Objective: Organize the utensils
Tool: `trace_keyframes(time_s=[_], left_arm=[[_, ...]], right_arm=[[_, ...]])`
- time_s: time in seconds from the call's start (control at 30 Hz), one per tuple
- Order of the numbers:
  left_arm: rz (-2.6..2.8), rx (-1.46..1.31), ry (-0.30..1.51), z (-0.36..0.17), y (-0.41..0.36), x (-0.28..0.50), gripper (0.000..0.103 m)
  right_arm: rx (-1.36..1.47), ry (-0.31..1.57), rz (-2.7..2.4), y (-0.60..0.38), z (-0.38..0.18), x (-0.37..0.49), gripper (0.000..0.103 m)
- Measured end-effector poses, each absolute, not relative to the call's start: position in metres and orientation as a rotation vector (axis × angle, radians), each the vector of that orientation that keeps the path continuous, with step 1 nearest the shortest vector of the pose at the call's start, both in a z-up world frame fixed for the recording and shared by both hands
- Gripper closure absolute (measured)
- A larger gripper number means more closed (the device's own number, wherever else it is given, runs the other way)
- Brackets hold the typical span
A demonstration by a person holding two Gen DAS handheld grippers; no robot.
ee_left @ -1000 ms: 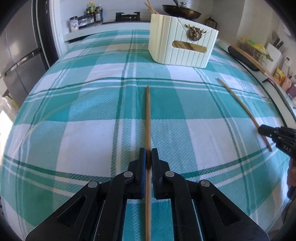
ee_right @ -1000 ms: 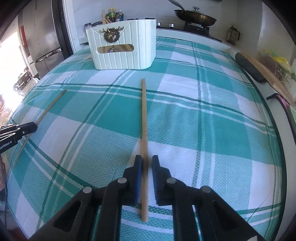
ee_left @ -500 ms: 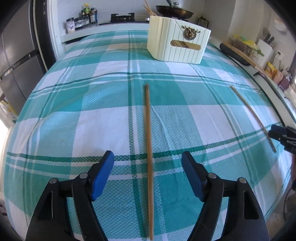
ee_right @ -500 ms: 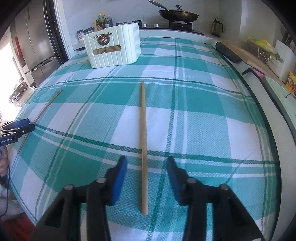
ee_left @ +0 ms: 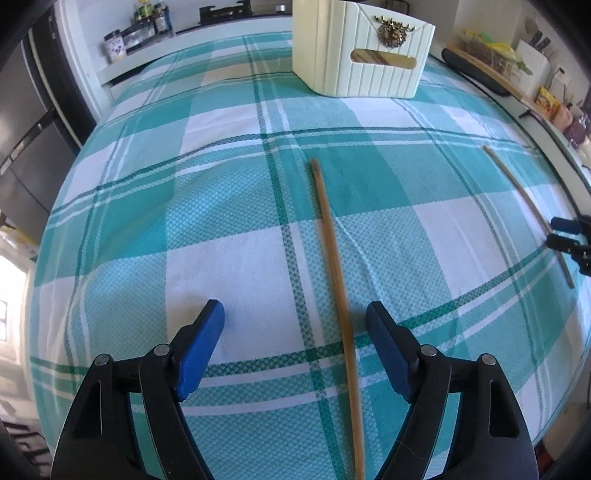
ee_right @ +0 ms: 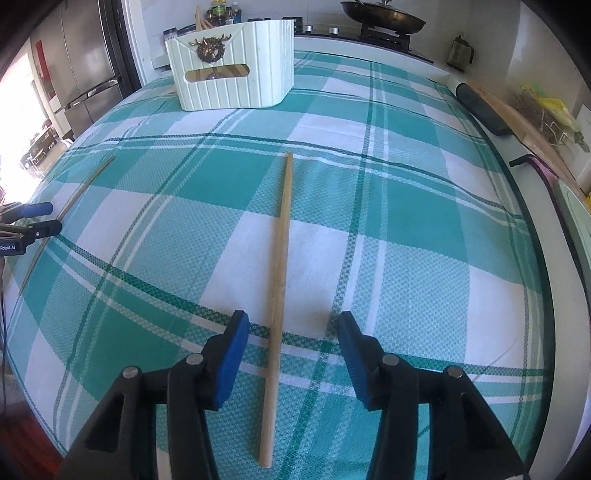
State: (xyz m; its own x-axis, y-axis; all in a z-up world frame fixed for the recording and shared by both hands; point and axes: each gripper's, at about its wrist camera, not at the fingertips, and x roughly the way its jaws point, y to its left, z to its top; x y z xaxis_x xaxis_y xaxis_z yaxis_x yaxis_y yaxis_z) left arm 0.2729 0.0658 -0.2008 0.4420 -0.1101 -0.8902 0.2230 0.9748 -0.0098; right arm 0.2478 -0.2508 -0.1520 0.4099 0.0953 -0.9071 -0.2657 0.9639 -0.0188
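**Both grippers open, one chopstick lying loose under each**

Left gripper (ee_left: 293,325): fingers (ee_left: 201,345) spread wide, having just been opening. A chopstick (ee_left: 334,266) lies flat on the table (ee_left: 221,206) between them, closer to the right finger, touching neither pad. Nothing held. Its near end runs out of the bottom of the left wrist view; its far end points toward the holder.

Right gripper (ee_right: 290,339): fingers (ee_right: 231,356) parted about halfway, also just opened. A second chopstick (ee_right: 280,266) lies flat between them, slightly nearer the left finger, clear of both pads. Nothing held. Near end stops just short of the table edge, far end points up the cloth toward the holder.

Each gripper shows at the edge of the other's view: the right one at the right edge of the left wrist view, over the near part of its chopstick; the left one at the left edge of the right wrist view. Its body carries white lettering, readable as "Robot.AI", start cut off.

Table is covered by a teal and white plaid cloth.

Far end: cream ribbed holder (ee_right: 236,70) standing on the cloth, well apart from both chopsticks. Gold stag-head emblem on its front, slot handle below it, wooden sticks poking out of the top.

Behind the table: a pan (ee_right: 384,14) on a stove, jars and bottles with labels too small to read, a steel fridge (ee_right: 85,66) at left.
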Motion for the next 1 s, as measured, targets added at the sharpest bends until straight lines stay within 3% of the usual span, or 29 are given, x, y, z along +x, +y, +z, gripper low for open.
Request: trace_keyframes(time_s=[0.13,0.4,0.5,0.53,0.57,0.63,0.83,1.0], left_arm=[[-0.239,0.15,1.134,-0.2,0.063,0.293,0.025],[-0.272,0.168,1.206,-0.195,0.052,0.333,0.052],[-0.273,0.16,1.219,-0.194,0.047,0.343,0.073],[-0.272,0.153,1.219,-0.194,0.046,0.346,0.086],[-0.259,0.155,1.213,-0.194,0.045,0.347,0.094],[-0.252,0.152,1.194,-0.193,0.044,0.349,0.097],[-0.269,0.071,1.062,-0.165,0.055,0.328,0.099],[-0.288,0.018,0.907,-0.111,0.07,0.297,0.099]], right_arm=[[-0.19,1.173,0.25,-0.249,-0.152,0.26,0.052],[-0.211,1.235,0.266,-0.238,-0.154,0.309,0.052],[-0.196,1.239,0.267,-0.23,-0.156,0.333,0.053],[-0.192,1.235,0.263,-0.228,-0.156,0.339,0.058],[-0.19,1.231,0.261,-0.224,-0.156,0.347,0.073],[-0.18,1.229,0.252,-0.221,-0.157,0.359,0.095],[-0.099,1.154,0.249,-0.223,-0.14,0.363,0.097],[-0.062,0.979,0.286,-0.233,-0.078,0.327,0.096]])
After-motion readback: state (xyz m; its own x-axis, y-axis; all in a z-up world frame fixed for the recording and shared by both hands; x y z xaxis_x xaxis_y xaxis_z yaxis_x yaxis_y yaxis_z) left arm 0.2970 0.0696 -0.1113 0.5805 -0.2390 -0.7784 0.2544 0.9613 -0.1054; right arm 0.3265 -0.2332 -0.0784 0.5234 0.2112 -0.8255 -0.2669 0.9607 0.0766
